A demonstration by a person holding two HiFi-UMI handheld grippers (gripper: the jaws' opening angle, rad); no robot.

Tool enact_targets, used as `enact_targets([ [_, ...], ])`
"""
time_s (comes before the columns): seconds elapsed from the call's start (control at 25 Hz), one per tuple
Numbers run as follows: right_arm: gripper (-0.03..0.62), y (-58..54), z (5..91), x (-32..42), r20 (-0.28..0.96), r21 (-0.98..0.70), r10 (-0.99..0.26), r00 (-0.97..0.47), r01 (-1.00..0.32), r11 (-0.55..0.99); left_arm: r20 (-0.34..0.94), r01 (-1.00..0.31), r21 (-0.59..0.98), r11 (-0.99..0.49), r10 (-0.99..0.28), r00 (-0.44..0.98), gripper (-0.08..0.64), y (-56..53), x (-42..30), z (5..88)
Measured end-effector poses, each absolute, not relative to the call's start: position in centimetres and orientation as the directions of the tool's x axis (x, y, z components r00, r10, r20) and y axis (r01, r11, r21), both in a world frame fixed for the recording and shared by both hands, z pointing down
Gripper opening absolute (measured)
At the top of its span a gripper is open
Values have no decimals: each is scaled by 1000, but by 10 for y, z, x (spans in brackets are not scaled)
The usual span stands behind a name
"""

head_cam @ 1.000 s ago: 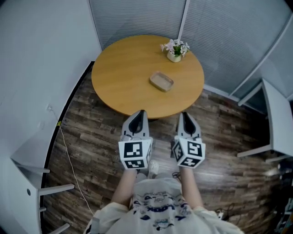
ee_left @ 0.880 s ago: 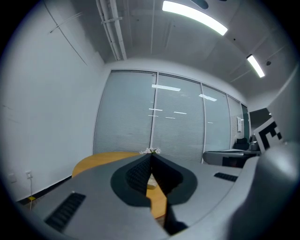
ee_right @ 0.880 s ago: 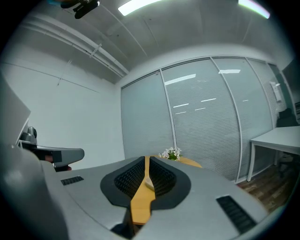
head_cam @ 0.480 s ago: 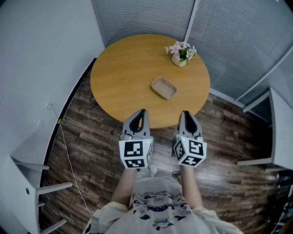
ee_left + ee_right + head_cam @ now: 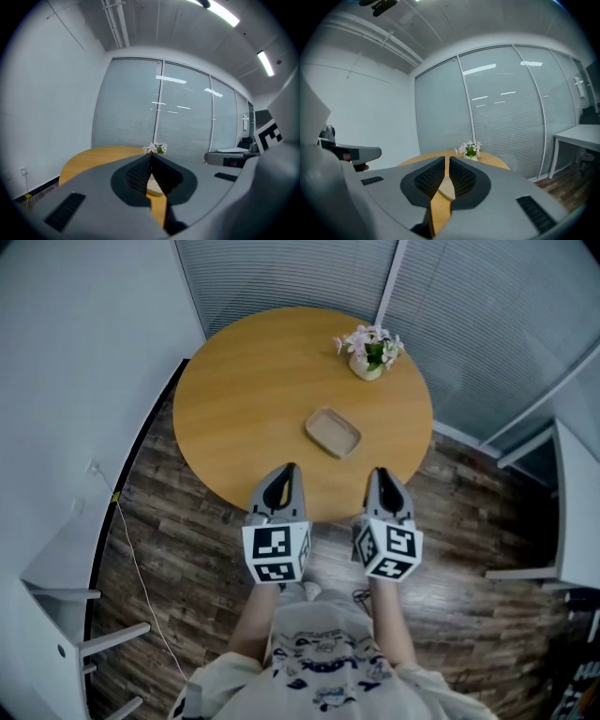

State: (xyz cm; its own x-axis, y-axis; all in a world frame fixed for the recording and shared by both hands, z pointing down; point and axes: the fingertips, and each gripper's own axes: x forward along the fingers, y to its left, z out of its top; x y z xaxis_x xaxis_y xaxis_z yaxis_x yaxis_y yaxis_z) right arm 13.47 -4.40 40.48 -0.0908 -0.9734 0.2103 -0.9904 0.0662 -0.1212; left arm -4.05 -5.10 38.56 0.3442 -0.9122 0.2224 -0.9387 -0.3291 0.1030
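Ahead of left gripper [image 5: 287,471] and right gripper [image 5: 380,474], on table [image 5: 234,381]: tray [image 5: 333,432], apart.

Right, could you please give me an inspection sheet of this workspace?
Surface: round wooden table, no spills seen.
Job's things: shallow tan tray near the table's middle, empty.
Clutter: flower pot at the far edge.
Grippers: left gripper shut, empty; right gripper a slit open, empty; both over the near edge.
Cables: thin white cable on the plank floor, left.
Surroundings: window blinds, white desk at right.
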Motion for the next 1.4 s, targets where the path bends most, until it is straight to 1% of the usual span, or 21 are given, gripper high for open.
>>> enact_targets([
  [0.28, 29, -107, 418, 141, 236, -108, -970, -58, -994, 33, 248, -926, 122, -357, -892, 377, 3, -119, -33, 401],
  [0.8, 29, -204, 444, 154, 313, -92, -950, 2, -995, -32, 352, -903, 190, -385, -832, 429, 3, -223, -21, 443],
  [1.16, 29, -228, 485, 168, 394, -86, -917, 58, -991, -99, 438, -890, 197, -412, -775, 456, 3, -255, -20, 485],
  [1.4, 29, -231, 514, 174, 460, -81, -885, 66, -990, -116, 509, -887, 212, -411, -728, 459, 3, -263, -19, 515],
])
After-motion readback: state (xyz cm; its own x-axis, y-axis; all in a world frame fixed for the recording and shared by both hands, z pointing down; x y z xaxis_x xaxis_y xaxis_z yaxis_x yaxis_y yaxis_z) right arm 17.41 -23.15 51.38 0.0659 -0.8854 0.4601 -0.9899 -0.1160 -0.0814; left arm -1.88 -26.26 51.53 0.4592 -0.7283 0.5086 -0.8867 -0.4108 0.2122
